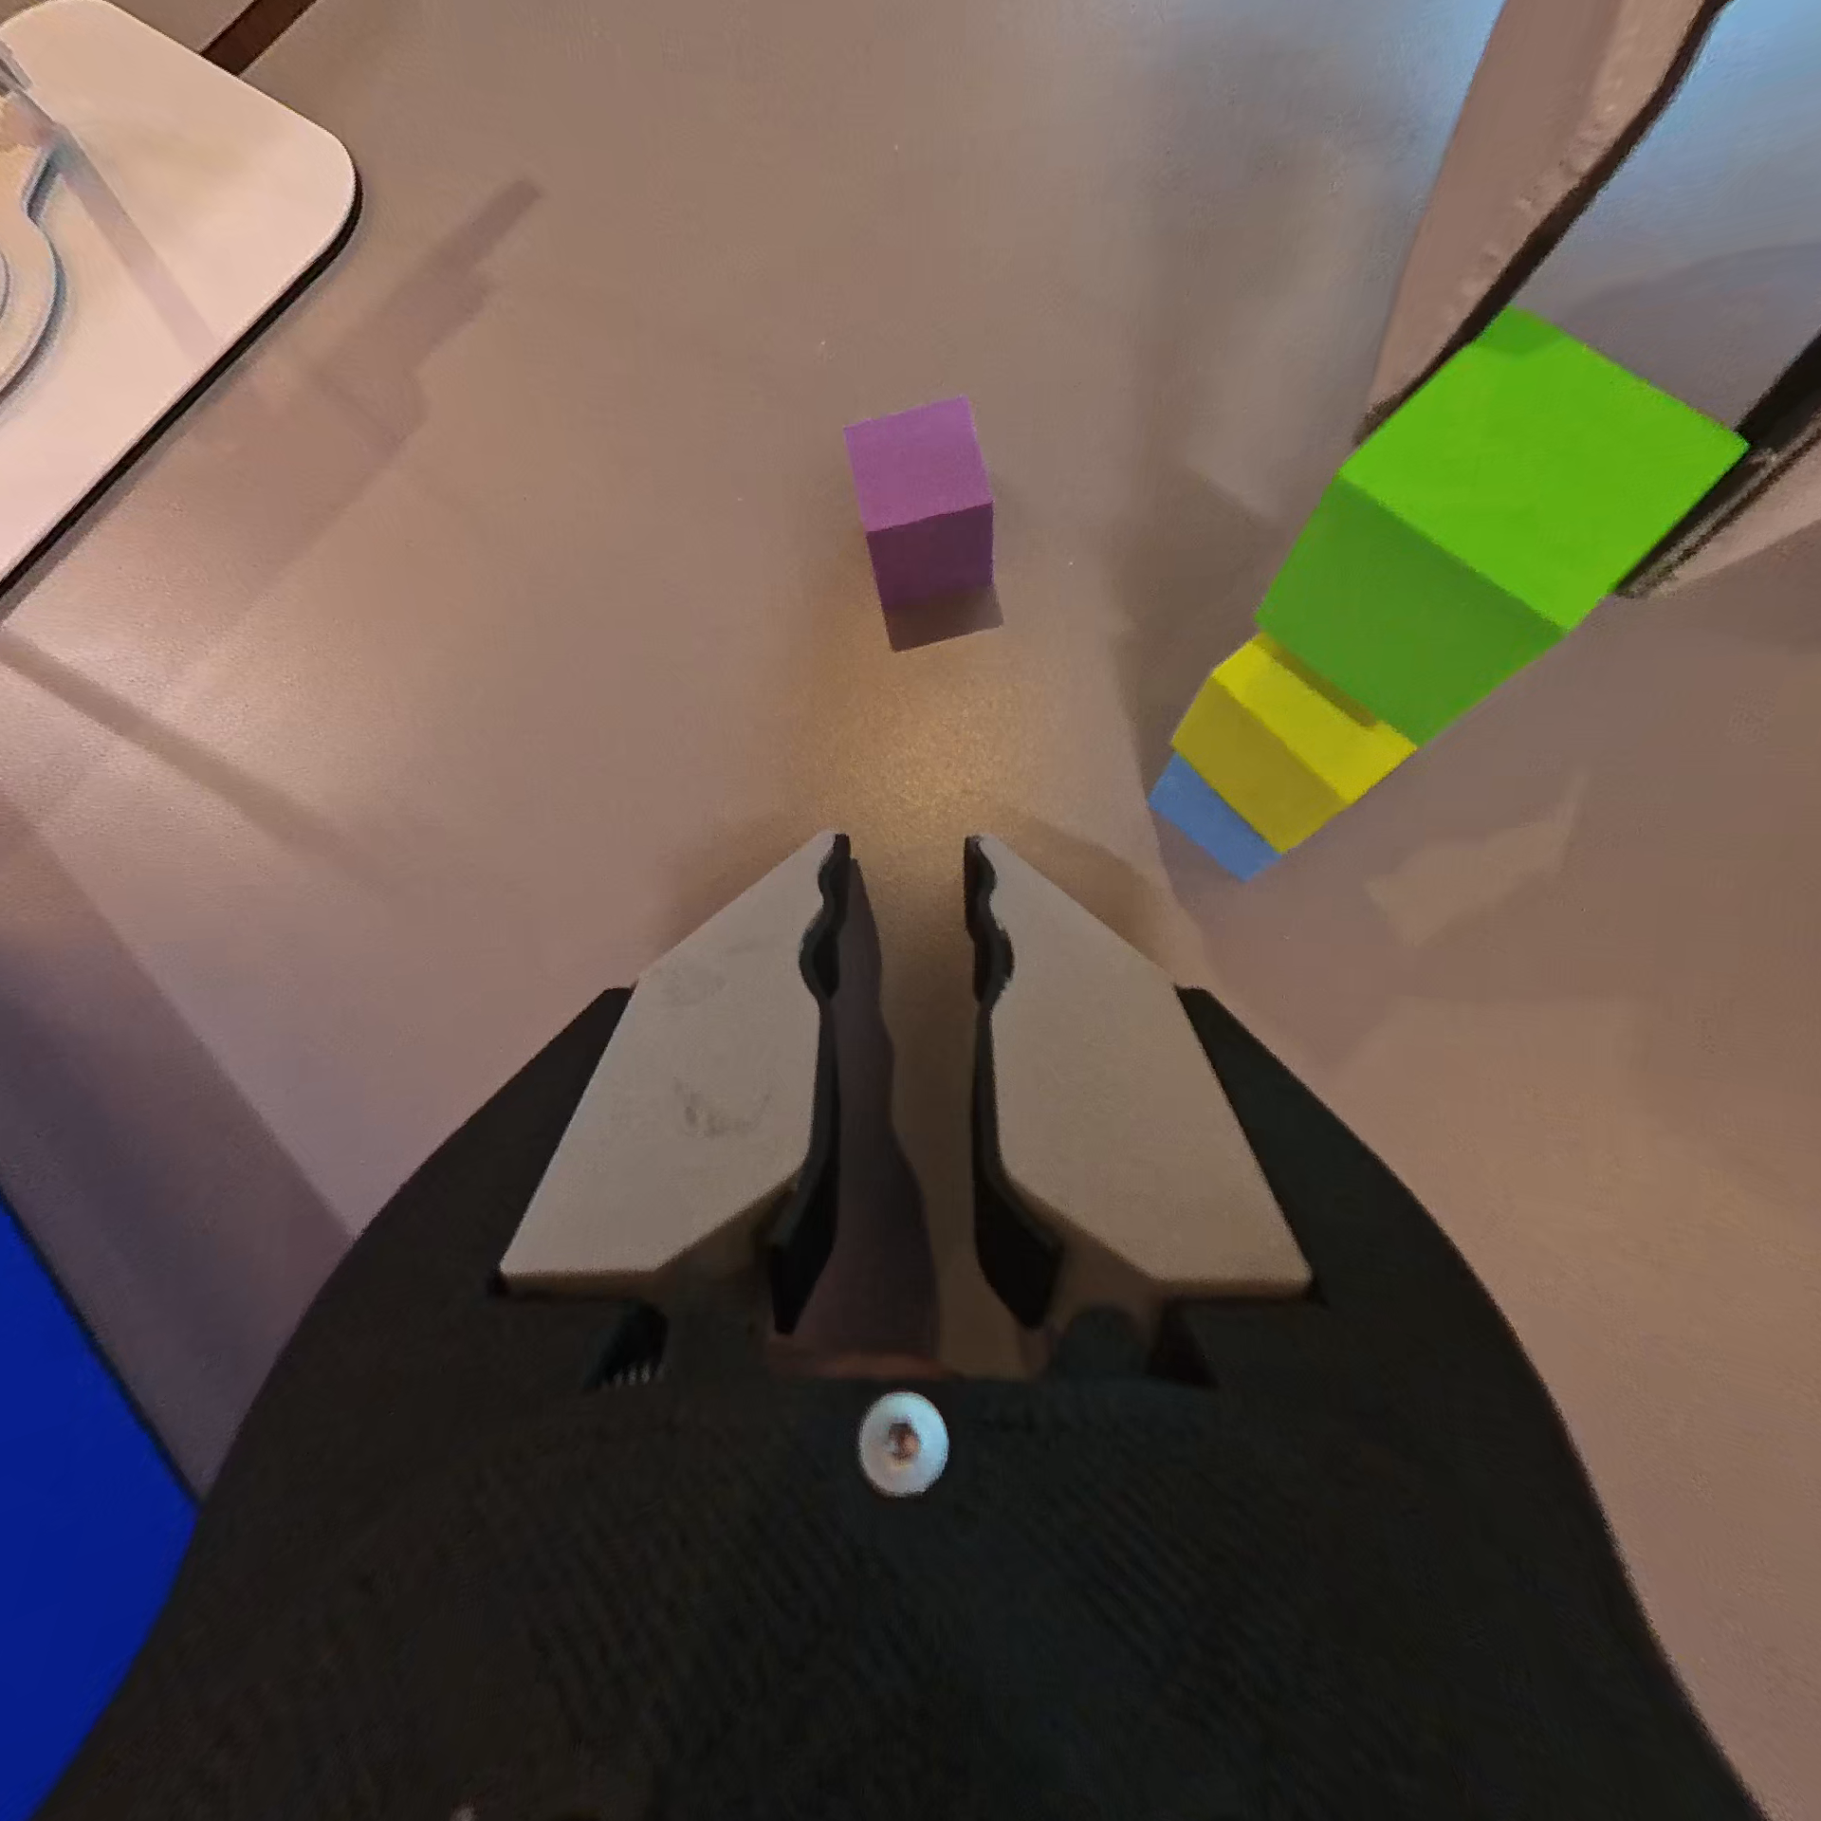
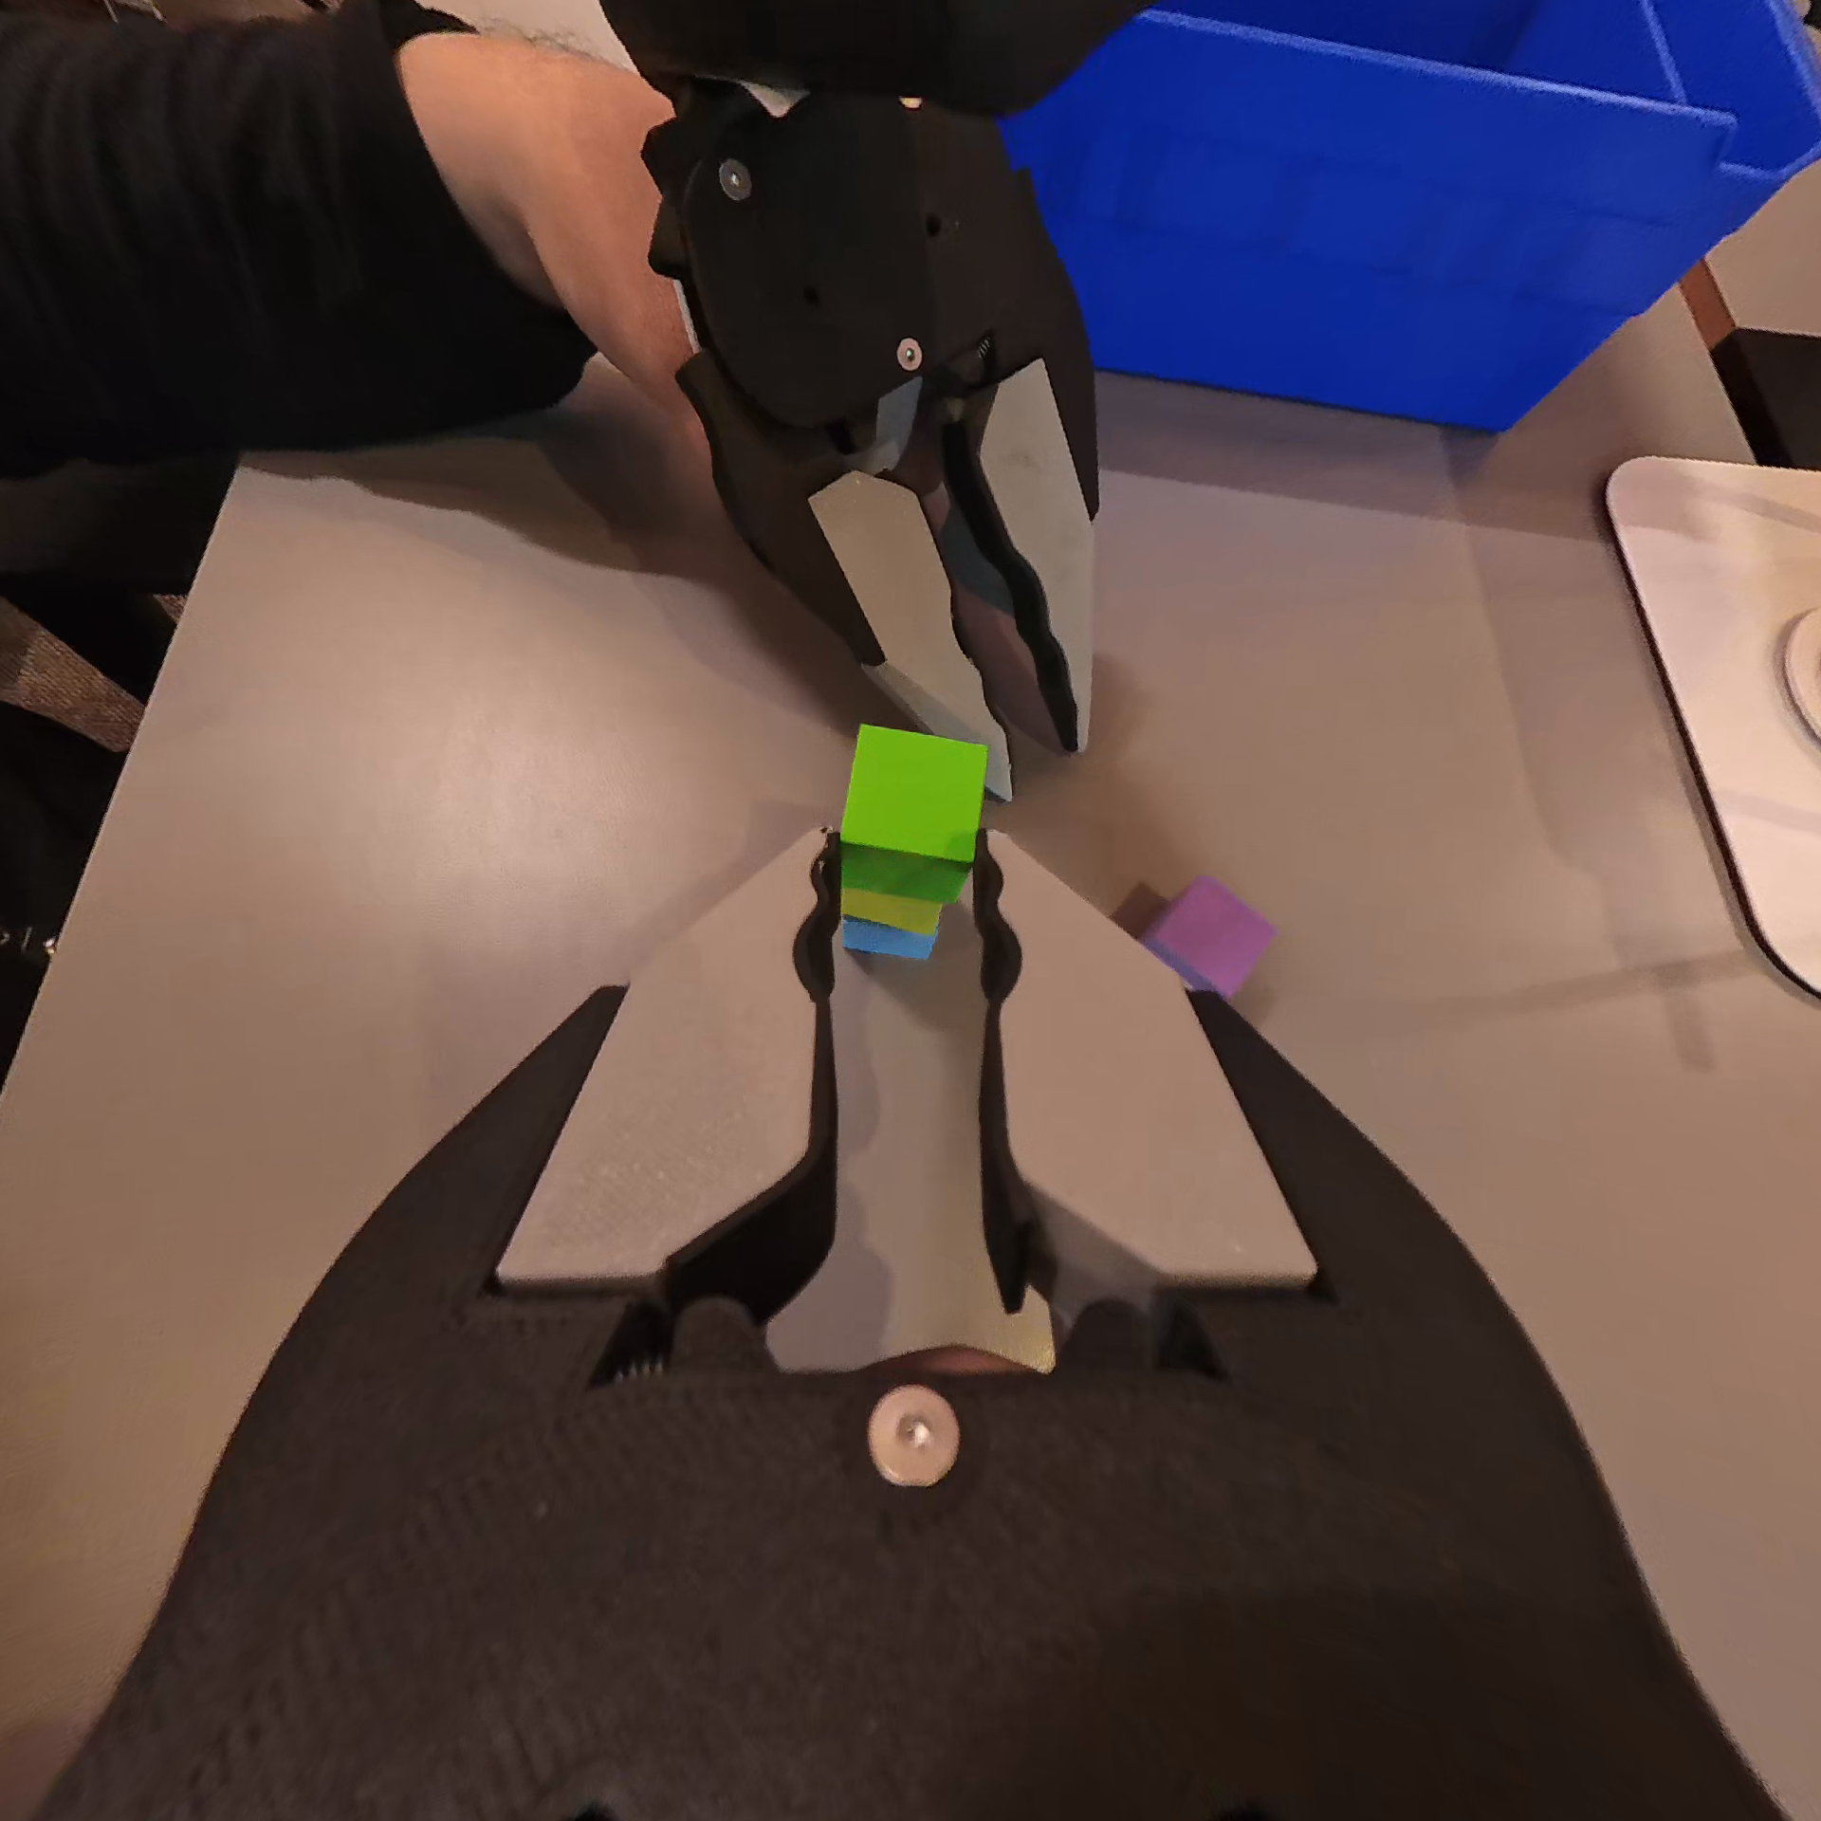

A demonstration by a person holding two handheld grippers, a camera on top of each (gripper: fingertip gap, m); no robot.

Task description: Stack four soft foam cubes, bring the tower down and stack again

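Note:
A green cube [image 2: 911, 793] tops a small tower over a yellow cube [image 2: 892, 909] and a blue cube [image 2: 887, 938]. My right gripper [image 2: 907, 845] is shut on the green cube, one fingertip on each side. The tower also shows at the right of the left wrist view: green [image 1: 1478, 522], yellow [image 1: 1281, 749], blue [image 1: 1207, 823], with one of the right gripper's fingers [image 1: 1695, 522] against the green cube. A purple cube [image 1: 921, 503] lies alone on the table, ahead of my left gripper [image 1: 902, 847], which is slightly open and empty. It hovers just behind the tower [image 2: 1030, 754]. The purple cube is right of the tower [image 2: 1207, 936].
A blue plastic bin [image 2: 1380, 197] stands at the table's far side and shows at the lower left of the left wrist view [image 1: 59, 1478]. A grey rounded pad [image 1: 177, 197] lies at the table's side [image 2: 1724, 640]. A person's black-sleeved arm [image 2: 197, 197] holds the left gripper. The left gripper's tips are roughly 10 centimetres from the right gripper's.

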